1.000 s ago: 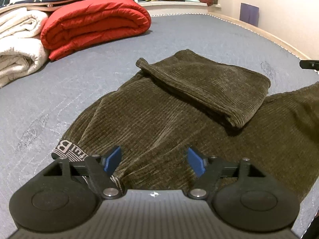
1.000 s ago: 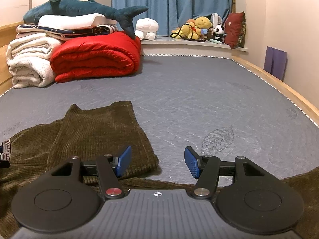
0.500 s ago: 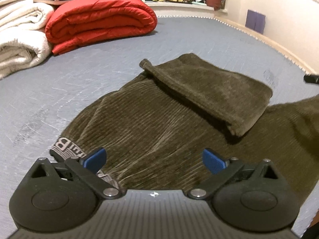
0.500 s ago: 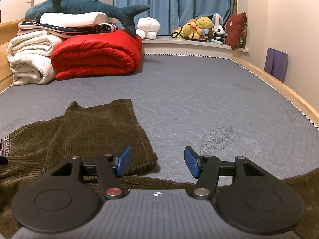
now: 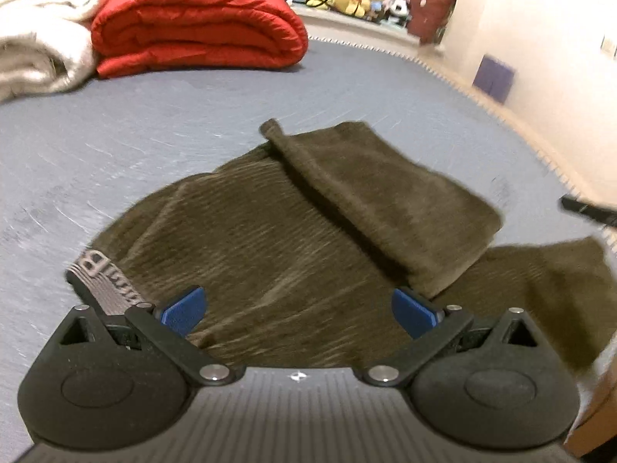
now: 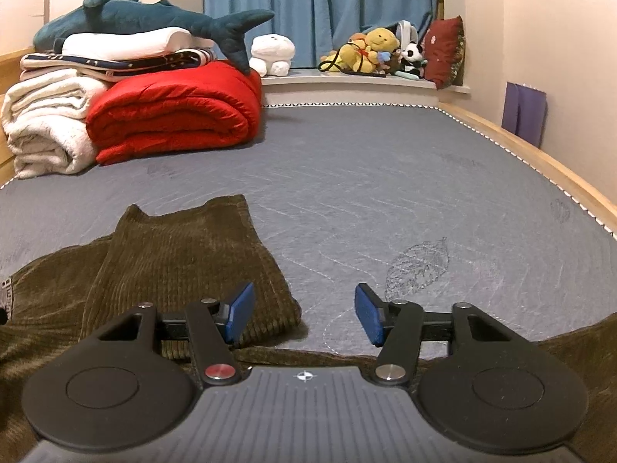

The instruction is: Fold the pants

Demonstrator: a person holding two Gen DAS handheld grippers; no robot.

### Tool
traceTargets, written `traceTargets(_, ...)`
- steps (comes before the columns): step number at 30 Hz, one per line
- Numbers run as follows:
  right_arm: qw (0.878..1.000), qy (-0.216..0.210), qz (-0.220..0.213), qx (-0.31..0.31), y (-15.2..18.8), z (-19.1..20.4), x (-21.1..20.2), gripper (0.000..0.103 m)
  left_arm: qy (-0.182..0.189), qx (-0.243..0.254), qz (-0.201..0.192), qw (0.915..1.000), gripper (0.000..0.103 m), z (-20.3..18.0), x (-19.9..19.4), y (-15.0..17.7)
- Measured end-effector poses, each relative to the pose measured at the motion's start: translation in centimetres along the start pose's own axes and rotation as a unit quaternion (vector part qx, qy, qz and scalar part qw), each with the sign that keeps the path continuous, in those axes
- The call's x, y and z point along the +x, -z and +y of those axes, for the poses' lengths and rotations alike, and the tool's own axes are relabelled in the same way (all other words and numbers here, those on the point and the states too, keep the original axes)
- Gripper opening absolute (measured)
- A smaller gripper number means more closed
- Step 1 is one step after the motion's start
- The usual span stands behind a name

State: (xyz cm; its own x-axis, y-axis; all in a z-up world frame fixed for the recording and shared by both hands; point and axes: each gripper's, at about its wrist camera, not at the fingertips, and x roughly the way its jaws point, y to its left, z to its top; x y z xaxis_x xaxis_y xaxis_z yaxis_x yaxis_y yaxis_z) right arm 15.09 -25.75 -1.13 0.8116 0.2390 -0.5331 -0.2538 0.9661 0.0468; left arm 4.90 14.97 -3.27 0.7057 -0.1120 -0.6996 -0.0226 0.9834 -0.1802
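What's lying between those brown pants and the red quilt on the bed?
Nothing: between the pants and the red quilt there is only bare grey mattress, clearest in the right wrist view.

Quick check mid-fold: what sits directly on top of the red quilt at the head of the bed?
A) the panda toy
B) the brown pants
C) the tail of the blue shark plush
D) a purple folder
C: in the right wrist view the shark plush's tail fin droops onto the red quilt.
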Motion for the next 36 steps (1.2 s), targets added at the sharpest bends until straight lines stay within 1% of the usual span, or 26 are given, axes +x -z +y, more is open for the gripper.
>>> traceTargets(1, 1.000, 0.001, -0.001, 0.002, -0.1, 0.1, 0.2, 0.053, 0.004, -0.004, -0.004, 1.0000, 0.103, 0.0, -0.1, -0.1)
traceTargets(3, 1.000, 0.002, -0.004, 0.009, -0.3, 0.3, 0.5, 0.044, -0.004, 0.000, -0.011, 0.9999, 0.102, -0.3, -0.4, -0.1)
traceTargets(5, 1.000, 0.000, -0.005, 0.017, -0.5, 0.4, 0.8, 0.041, -0.009, 0.008, -0.016, 0.9998, 0.102, -0.5, -0.4, -0.1)
traceTargets(7, 1.000, -0.001, -0.004, 0.020, -0.6, 0.7, 1.2, 0.041, -0.006, 0.014, -0.019, 0.9997, 0.097, -0.7, -0.4, 0.0)
traceTargets(9, 1.000, -0.002, -0.003, 0.019, -0.8, 1.0, 1.6, 0.041, -0.004, 0.018, -0.023, 0.9996, 0.083, -0.7, -0.6, 0.1)
traceTargets(10, 1.000, -0.002, -0.003, 0.018, -0.8, 1.2, 1.7, 0.041, -0.003, 0.020, -0.024, 0.9995, 0.080, -0.6, -0.7, 0.1)
traceTargets(12, 1.000, -0.003, -0.002, 0.019, -0.9, 1.6, 2.1, 0.041, 0.001, 0.023, -0.025, 0.9994, 0.066, -0.4, -0.8, 0.1)
traceTargets(14, 1.000, -0.005, -0.001, 0.019, -1.1, 1.9, 2.5, 0.041, 0.008, 0.025, -0.023, 0.9994, 0.061, -0.2, -0.8, 0.1)
traceTargets(17, 1.000, -0.004, -0.003, 0.020, -1.1, 2.3, 3.0, 0.041, 0.022, 0.024, -0.018, 0.9993, 0.048, 0.1, -0.9, 0.3)
traceTargets(20, 0.999, 0.000, -0.003, 0.032, -0.8, 2.3, 4.0, 0.041, 0.025, 0.034, -0.017, 0.9990, 0.044, 0.0, -1.0, 0.5)
traceTargets(23, 0.999, 0.006, 0.010, 0.044, -0.7, 2.4, 5.8, 0.041, 0.020, 0.047, -0.016, 0.9986, 0.044, 0.0, -0.9, 0.7)
traceTargets(26, 0.999, 0.007, 0.016, 0.046, -0.8, 2.9, 7.5, 0.041, 0.016, 0.051, -0.014, 0.9985, 0.044, 0.3, -0.7, 0.7)
traceTargets(32, 0.997, -0.005, 0.022, 0.074, -2.0, 3.0, 10.6, 0.042, 0.003, 0.042, -0.003, 0.9991, 0.044, 1.4, 0.3, 0.4)
traceTargets(34, 0.996, -0.015, 0.023, 0.081, -2.5, 2.9, 11.7, 0.045, -0.003, 0.040, 0.000, 0.9992, 0.044, 1.6, 0.6, 0.3)
traceTargets(35, 0.996, -0.020, 0.023, 0.078, -2.7, 2.9, 12.2, 0.048, -0.008, 0.039, 0.001, 0.9992, 0.045, 1.8, 0.8, 0.3)
traceTargets(36, 0.997, -0.023, 0.022, 0.071, -2.7, 2.9, 12.6, 0.048, -0.011, 0.038, 0.002, 0.9992, 0.045, 1.9, 0.9, 0.2)
